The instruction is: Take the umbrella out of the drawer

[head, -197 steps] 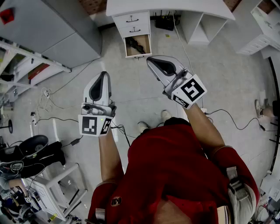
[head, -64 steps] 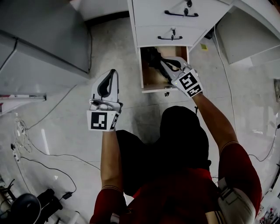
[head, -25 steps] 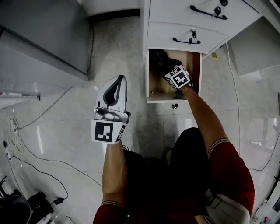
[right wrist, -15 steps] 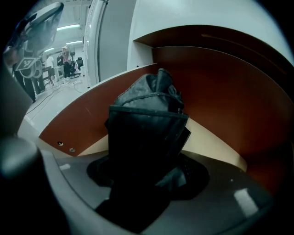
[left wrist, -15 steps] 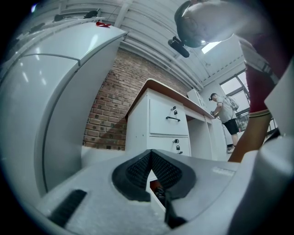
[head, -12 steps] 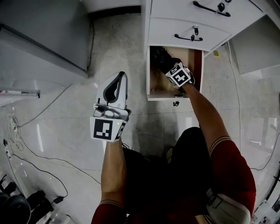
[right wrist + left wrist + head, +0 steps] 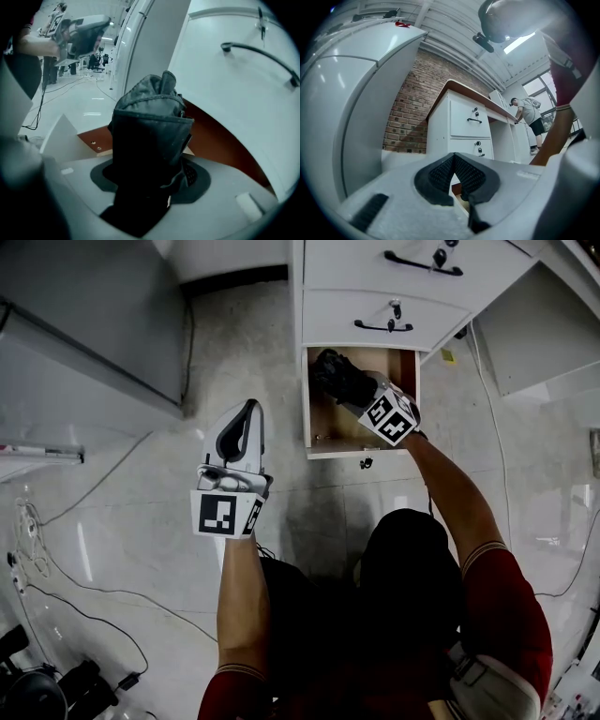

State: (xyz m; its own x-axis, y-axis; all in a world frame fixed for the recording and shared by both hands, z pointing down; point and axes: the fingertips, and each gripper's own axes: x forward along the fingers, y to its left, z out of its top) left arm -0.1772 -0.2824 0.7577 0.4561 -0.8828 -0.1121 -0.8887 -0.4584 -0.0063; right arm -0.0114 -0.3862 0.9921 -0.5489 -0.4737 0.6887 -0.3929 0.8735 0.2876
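Your right hand-held gripper (image 7: 361, 393) reaches down into the open bottom drawer (image 7: 356, 450). Its jaws have just been closing and now press on the folded black umbrella (image 7: 334, 377) from both sides, standing part-way apart because the bundle fills the gap. In the right gripper view the same hand-held gripper (image 7: 150, 180) grips the umbrella (image 7: 151, 123) near one end. The sleeved fabric stands up out of the pads, and the brown inner wall of the drawer (image 7: 220, 140) shows to either side of it. From above, the umbrella lies over the rear left part of the drawer's wooden interior; whether it touches the drawer bottom cannot be told. The marker cube (image 7: 389, 418) sits just behind the jaws, over the drawer's front half. Your left hand-held gripper (image 7: 239, 430) is held over the pale floor (image 7: 122, 521), to the left of the drawer and apart from it. In the left gripper view this hand-held gripper (image 7: 453, 174) has its pads meeting at the tips with nothing between them. Above the open drawer are two closed white drawer fronts, the nearer one carrying a black handle (image 7: 385, 326). Thin cables (image 7: 89, 592) trail across the floor at lower left.
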